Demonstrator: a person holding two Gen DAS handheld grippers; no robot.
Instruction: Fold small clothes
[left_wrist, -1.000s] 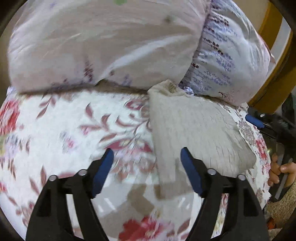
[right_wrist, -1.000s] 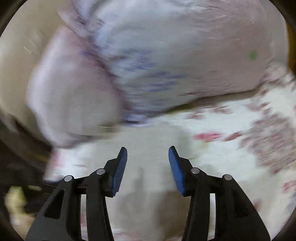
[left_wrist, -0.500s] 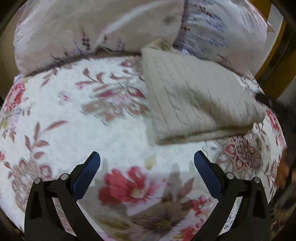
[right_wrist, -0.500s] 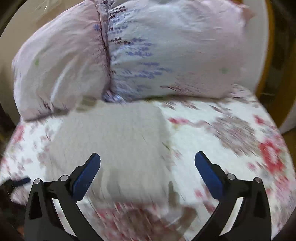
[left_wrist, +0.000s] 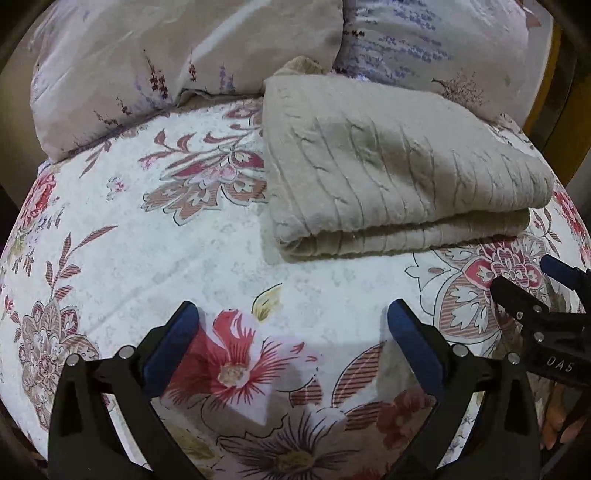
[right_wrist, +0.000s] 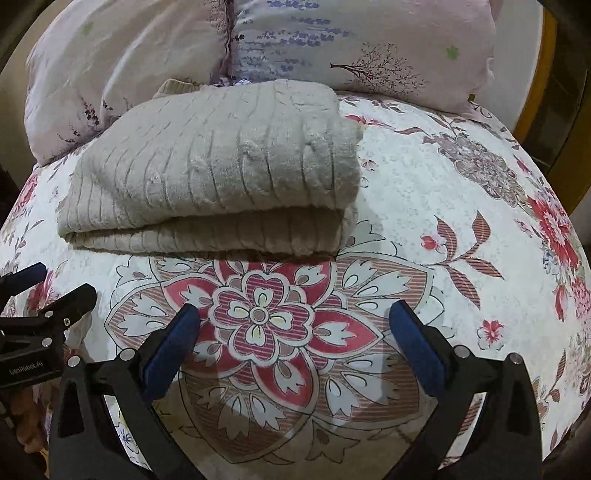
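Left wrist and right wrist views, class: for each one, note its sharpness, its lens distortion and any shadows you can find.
Left wrist view: sharp, with the ribs of the folded beige garment crisp; fisheye bulges the floral bedspread into a dome with dark corners; the open left gripper throws soft shadows below its fingers. Right wrist view: equally sharp and equally bowed; shadow lies under the garment's front edge and beneath the open right gripper.

The right gripper (left_wrist: 554, 291) body reads "DAS"; the left gripper (right_wrist: 40, 291) body's lettering is illegible.

Beige garment (left_wrist: 399, 173): ribbed plush cloth, matt. Bedspread (left_wrist: 155, 236): printed floral cloth. Pillows (right_wrist: 155, 48): smooth cotton.
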